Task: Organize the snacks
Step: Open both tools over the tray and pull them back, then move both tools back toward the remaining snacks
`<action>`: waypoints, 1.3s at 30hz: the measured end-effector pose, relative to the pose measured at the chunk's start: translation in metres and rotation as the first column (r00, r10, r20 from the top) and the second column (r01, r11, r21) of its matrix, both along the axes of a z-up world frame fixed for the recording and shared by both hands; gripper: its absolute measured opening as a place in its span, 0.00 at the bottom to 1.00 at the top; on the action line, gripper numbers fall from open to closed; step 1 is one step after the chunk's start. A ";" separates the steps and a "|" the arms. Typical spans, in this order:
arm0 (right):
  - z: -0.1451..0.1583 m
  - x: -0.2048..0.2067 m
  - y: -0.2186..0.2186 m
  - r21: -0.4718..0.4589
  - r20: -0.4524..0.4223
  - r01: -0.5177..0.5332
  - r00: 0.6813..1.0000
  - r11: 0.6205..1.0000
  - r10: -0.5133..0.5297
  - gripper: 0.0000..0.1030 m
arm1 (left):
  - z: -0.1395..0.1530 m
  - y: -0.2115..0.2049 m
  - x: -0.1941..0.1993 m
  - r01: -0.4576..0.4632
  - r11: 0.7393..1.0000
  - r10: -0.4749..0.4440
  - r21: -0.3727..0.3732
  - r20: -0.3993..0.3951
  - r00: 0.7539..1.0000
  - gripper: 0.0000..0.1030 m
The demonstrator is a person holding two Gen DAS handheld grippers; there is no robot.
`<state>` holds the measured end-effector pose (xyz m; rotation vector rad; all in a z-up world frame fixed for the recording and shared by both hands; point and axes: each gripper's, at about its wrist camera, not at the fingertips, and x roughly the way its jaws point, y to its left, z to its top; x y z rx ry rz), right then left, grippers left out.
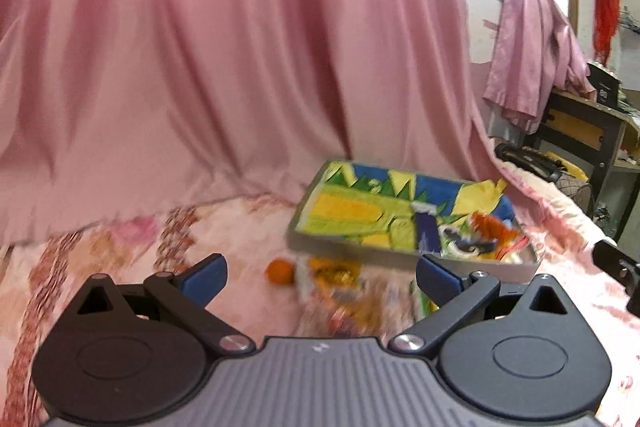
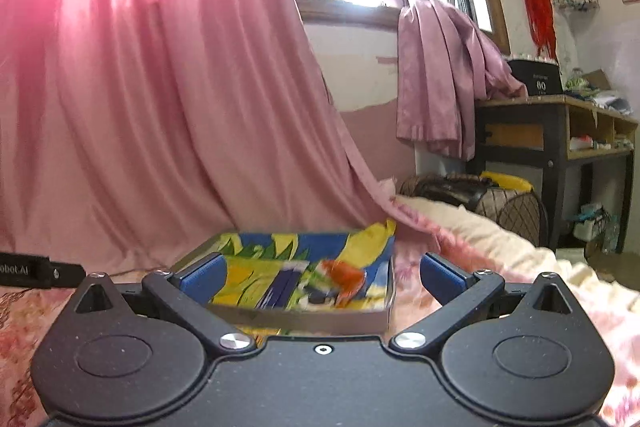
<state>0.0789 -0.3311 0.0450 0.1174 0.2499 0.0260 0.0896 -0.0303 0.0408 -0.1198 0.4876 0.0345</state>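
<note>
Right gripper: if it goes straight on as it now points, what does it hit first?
Probably the tray: its near wall sits right ahead between the open fingers of the right gripper. Depth is unclear, so it may pass above the rim.

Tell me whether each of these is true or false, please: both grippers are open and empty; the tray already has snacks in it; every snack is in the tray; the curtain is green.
1. Both the left gripper and right gripper are open and empty. True.
2. The tray already holds snacks. True.
3. Every snack is in the tray. False: loose packets and a small orange item lie on the bedspread beside it.
4. The curtain is green. False: it is pink.
</note>
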 end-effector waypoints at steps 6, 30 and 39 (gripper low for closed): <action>-0.006 -0.027 0.016 -0.017 -0.055 -0.013 0.998 1.000 0.012 0.99 | -0.013 0.016 -0.026 -0.010 1.000 0.010 0.003 -0.013 1.000 1.00; -0.039 -0.033 0.048 0.001 -0.263 -0.095 0.960 0.995 0.092 0.99 | -0.041 0.020 -0.049 0.037 0.999 -0.034 0.017 -0.124 0.992 1.00; -0.044 -0.027 0.042 0.027 -0.304 -0.074 0.949 0.997 0.079 0.99 | -0.049 0.015 -0.042 0.032 0.999 -0.027 0.027 -0.155 0.988 1.00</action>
